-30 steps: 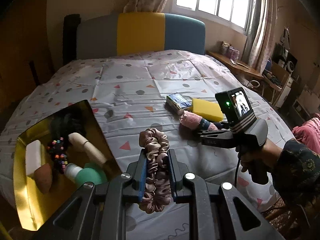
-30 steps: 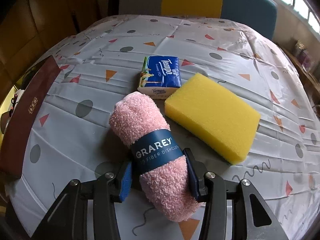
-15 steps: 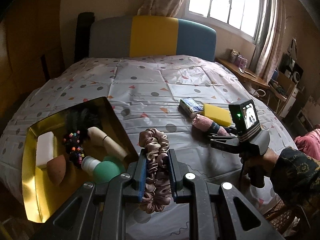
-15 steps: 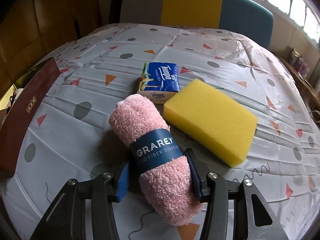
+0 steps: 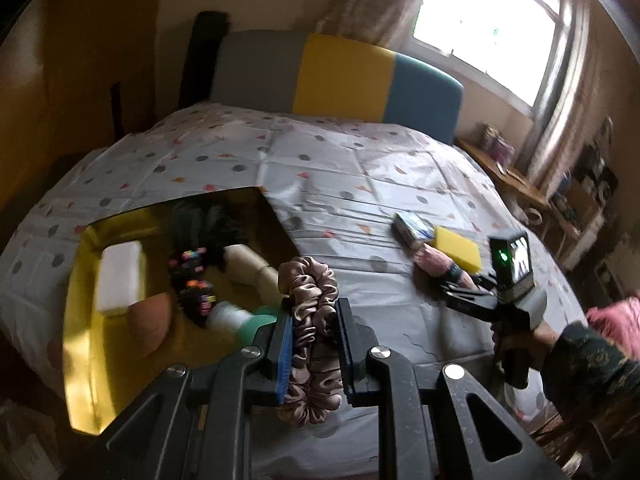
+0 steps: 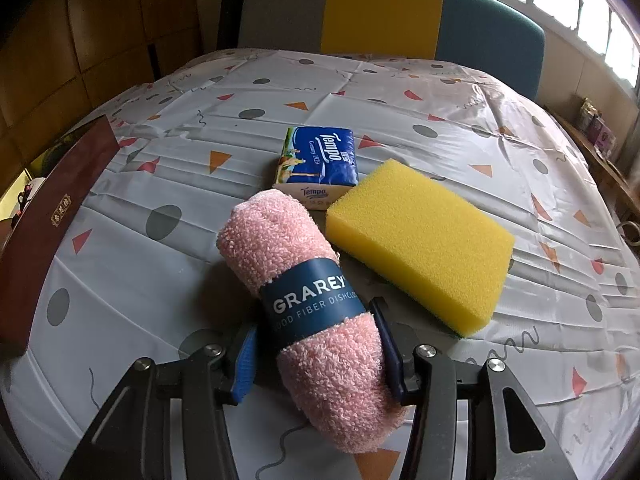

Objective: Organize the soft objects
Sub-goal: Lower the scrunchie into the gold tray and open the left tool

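My left gripper (image 5: 314, 307) is shut on a dusty-pink satin scrunchie (image 5: 308, 284) and holds it above the near right corner of a gold tray (image 5: 80, 320). The tray holds a white block, a brown sponge, black beaded hair ties, a beige roll and a green-and-white item. My right gripper (image 6: 316, 322) is shut on a rolled pink dishcloth (image 6: 276, 240) with a navy paper band; the roll lies on the patterned sheet. In the left wrist view, the right gripper (image 5: 448, 292) is low at the dishcloth (image 5: 430, 258).
A yellow sponge (image 6: 420, 240) and a blue tissue pack (image 6: 320, 156) lie just beyond the dishcloth. The tray's maroon outer wall (image 6: 48, 220) is at the far left. A person's sleeve (image 5: 592, 364) enters from the right. A headboard and a window are behind.
My left gripper has carried the scrunchie leftward toward the tray, which now sits nearer the middle of its view. The right gripper has stayed at the dishcloth and tilted up slightly.
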